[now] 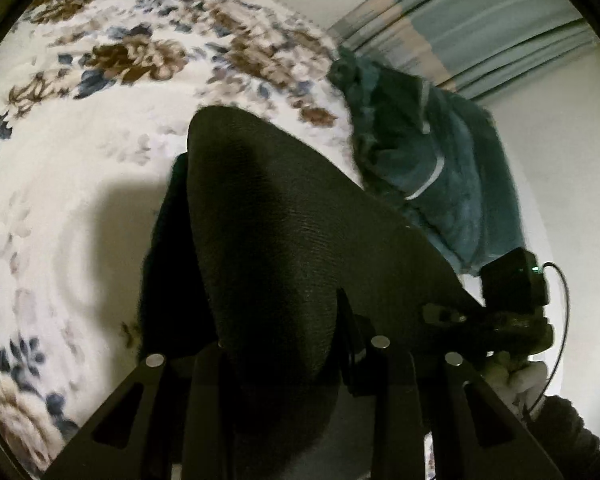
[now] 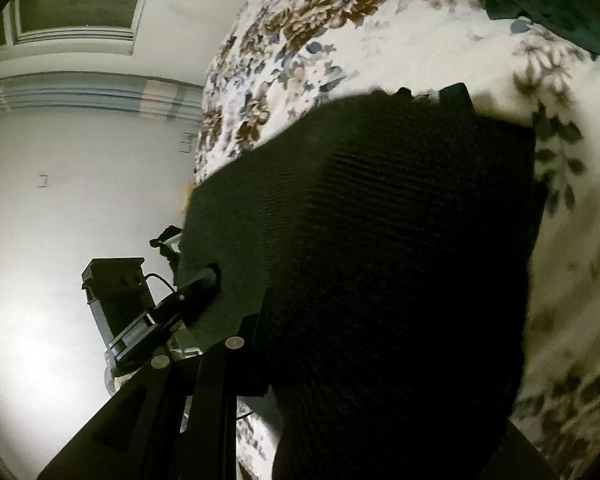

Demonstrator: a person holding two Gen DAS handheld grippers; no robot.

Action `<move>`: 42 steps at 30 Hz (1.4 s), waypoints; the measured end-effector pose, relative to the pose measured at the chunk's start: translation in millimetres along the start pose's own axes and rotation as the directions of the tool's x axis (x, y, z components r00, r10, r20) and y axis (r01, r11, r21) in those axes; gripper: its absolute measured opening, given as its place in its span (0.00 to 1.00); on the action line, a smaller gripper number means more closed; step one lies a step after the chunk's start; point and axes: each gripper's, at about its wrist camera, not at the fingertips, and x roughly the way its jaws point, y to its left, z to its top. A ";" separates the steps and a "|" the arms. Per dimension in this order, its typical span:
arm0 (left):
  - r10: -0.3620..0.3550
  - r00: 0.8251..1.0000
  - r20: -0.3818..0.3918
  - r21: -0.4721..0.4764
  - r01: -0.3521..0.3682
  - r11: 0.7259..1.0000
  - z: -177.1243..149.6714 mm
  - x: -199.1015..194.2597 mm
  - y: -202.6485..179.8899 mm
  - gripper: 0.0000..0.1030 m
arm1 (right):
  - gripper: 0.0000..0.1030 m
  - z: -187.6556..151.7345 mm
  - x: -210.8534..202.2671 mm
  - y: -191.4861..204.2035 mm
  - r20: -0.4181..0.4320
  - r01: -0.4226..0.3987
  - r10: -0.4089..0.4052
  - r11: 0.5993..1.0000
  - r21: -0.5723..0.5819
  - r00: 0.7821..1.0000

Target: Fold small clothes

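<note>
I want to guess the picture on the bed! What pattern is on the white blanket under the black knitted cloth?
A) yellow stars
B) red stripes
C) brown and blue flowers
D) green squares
C: the white blanket is printed with brown and blue flowers all around the black knitted cloth, and the same flowers show in the right wrist view.
</note>
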 end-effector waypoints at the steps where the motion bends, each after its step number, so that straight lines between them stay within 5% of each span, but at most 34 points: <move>1: 0.007 1.000 -0.012 -0.009 -0.007 1.000 3.2 5.4 7.2 0.25 | 0.21 6.9 4.7 0.0 0.001 0.003 -0.003 1.000 0.004 1.000; 5: 0.052 0.996 -0.066 -0.009 -0.052 0.999 6.3 15.0 19.2 0.32 | 0.23 7.9 7.0 -12.6 -0.015 0.033 -0.032 0.999 0.019 0.999; 10: 0.077 0.992 -0.099 -0.005 -0.078 0.997 -7.2 8.9 17.3 0.40 | 0.45 -5.4 -14.5 -25.4 -0.037 0.193 -0.192 0.981 0.027 0.981; 12: 0.109 0.990 -0.092 -0.006 -0.110 0.994 -11.3 2.8 17.6 0.51 | 0.61 -13.0 -29.7 -31.8 -0.012 0.288 -0.288 0.957 0.023 0.958; 13: 0.155 0.985 -0.073 0.003 -0.155 0.988 -14.3 -2.1 17.0 0.63 | 0.61 -13.5 -31.1 -33.6 0.003 0.328 -0.328 0.945 0.016 0.945; 16: 0.227 0.974 -0.020 0.016 -0.227 0.974 -21.4 -13.8 16.3 0.72 | 0.63 -22.9 -34.8 -36.5 0.028 0.407 -0.407 0.913 0.010 0.913; 18: 0.287 0.958 0.020 0.035 -0.288 0.957 -27.9 -20.4 11.4 0.77 | 0.63 -35.0 -39.1 -30.1 0.073 0.469 -0.468 0.883 0.002 0.881; 21: 0.414 0.905 0.095 0.083 -0.422 0.903 -42.5 -27.9 -2.7 0.98 | 0.84 -54.7 -43.7 -16.3 0.134 0.602 -0.596 0.798 -0.013 0.792; 25: 0.547 0.825 0.142 0.108 -0.562 0.820 -69.4 -31.2 -22.3 1.00 | 1.00 -88.3 -35.8 3.6 0.208 0.755 -0.735 0.655 -0.026 0.645; 28: 0.603 0.781 0.162 0.114 -0.622 0.775 -87.8 -32.4 -36.3 1.00 | 1.00 -112.1 -33.4 18.0 0.248 0.811 -0.781 0.584 -0.036 0.573; 30: 0.617 0.770 0.162 0.122 -0.636 0.762 -97.9 -34.6 -45.7 1.00 | 1.00 -127.8 -39.6 29.6 0.279 0.835 -0.798 0.549 -0.032 0.535; 33: 0.628 0.760 0.169 0.121 -0.648 0.752 -109.3 -43.7 -62.7 1.00 | 1.00 -147.1 -55.4 48.8 0.319 0.853 -0.806 0.522 -0.014 0.498; 42: 0.596 0.763 0.251 0.112 -0.634 0.765 -143.9 -117.0 -142.7 1.00 | 1.00 -210.8 -130.8 134.6 0.427 0.856 -0.777 0.516 0.009 0.463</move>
